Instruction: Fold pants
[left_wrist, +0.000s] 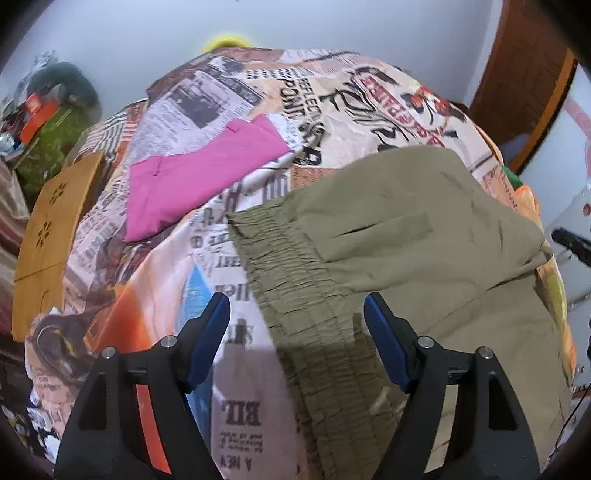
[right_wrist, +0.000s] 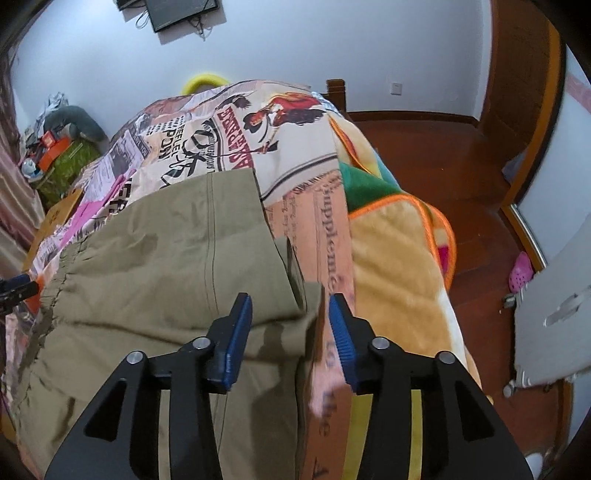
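Olive pants (left_wrist: 424, 236) lie folded on the newspaper-print bed cover (left_wrist: 236, 417), both the left gripper (left_wrist: 295, 314) and the right gripper (right_wrist: 290, 314) hovering spread and empty; next, pinch the loose edge at six o'clock cleanly.

- The right gripper (right_wrist: 290, 304), black-armed with blue ribbed pads, points down at a bed, its jaws parted with nothing pinched between them.
- Olive-green cotton pants (right_wrist: 166, 251), folded over on themselves, lie on the newspaper-print bedspread (right_wrist: 280, 125); their right edge passes beneath the gap between the pads.
- The gathered elastic waistband (right_wrist: 51, 291) runs along the pants' left side.
- A dark seam (right_wrist: 211, 236) runs down the upper layer.
- A fluffy yellow blanket with orange trim (right_wrist: 399, 258) hangs over the bed's right edge.
- A pink clog (right_wrist: 521, 277) sits on the reddish wooden floor (right_wrist: 436, 155) to the right of the bed.
- The other gripper's tip (right_wrist: 18, 288) shows at the picture's left edge.
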